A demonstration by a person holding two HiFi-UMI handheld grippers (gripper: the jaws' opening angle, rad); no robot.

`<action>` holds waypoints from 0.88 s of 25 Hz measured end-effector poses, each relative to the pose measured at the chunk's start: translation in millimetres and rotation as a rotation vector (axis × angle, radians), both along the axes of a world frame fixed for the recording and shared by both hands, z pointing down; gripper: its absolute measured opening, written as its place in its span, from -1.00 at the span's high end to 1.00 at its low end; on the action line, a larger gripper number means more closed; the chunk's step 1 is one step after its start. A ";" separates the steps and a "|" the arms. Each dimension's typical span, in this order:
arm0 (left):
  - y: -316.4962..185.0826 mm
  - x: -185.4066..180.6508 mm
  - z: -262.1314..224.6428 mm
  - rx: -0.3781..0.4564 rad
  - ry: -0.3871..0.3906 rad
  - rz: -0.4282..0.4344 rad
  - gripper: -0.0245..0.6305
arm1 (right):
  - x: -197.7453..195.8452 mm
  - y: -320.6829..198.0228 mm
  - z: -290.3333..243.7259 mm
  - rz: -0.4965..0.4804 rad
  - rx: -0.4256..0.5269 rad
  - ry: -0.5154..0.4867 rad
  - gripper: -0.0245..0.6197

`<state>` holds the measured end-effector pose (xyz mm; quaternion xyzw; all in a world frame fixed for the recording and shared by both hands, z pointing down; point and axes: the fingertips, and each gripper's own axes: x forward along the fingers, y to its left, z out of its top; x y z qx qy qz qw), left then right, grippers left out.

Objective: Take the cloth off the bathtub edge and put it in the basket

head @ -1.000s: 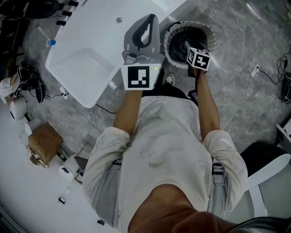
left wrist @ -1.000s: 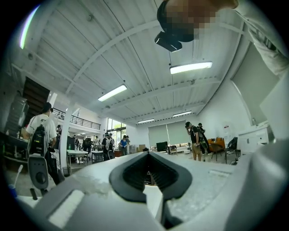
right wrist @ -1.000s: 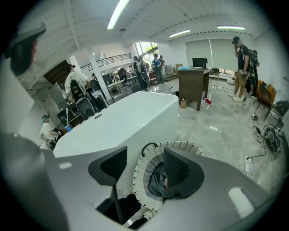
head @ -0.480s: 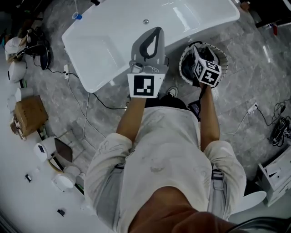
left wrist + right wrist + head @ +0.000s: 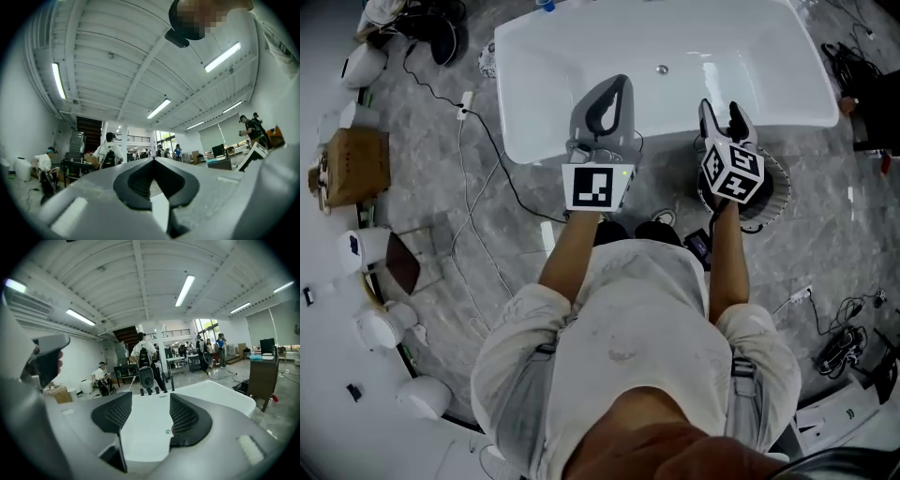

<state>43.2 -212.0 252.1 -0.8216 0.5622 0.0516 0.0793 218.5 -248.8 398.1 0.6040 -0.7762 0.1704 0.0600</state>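
The white bathtub (image 5: 750,66) fills the top of the head view; I see no cloth on its edge. The round white-rimmed basket (image 5: 766,192) stands on the floor beside the tub. My right gripper's marker cube hides most of the basket, and its contents are not visible. My right gripper (image 5: 721,111) is held up over the tub's near edge, open and empty. In the right gripper view the tub (image 5: 215,397) shows between the parted jaws of the right gripper (image 5: 151,399). My left gripper (image 5: 616,82) is raised to its left, shut on nothing, and in the left gripper view the left gripper (image 5: 152,160) points into the hall.
A cardboard box (image 5: 352,169) and white devices (image 5: 382,328) sit on the grey marble floor at left. A black cable (image 5: 492,150) runs by the tub's left end. More cables (image 5: 844,342) lie at lower right. People (image 5: 143,352) stand far off in the hall.
The head view has swung, so the tub now sits at top centre. My right gripper has risen from over the basket mouth to the tub's edge. The left gripper stays raised and shut.
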 end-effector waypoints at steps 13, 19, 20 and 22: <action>43.3 -190.9 -24.9 0.003 -0.035 -0.197 0.92 | -179.3 33.8 -149.0 -0.183 0.376 0.073 0.13; 60.7 -231.3 -37.9 0.033 -0.044 -0.236 0.93 | -228.3 49.9 -175.9 -0.227 0.432 0.055 0.18; 63.0 -237.7 -39.7 0.041 -0.043 -0.238 0.92 | -235.5 52.2 -178.7 -0.233 0.432 0.050 0.19; 66.1 -250.6 -40.4 0.046 -0.034 -0.241 0.93 | -249.1 56.1 -184.5 -0.237 0.445 0.062 0.31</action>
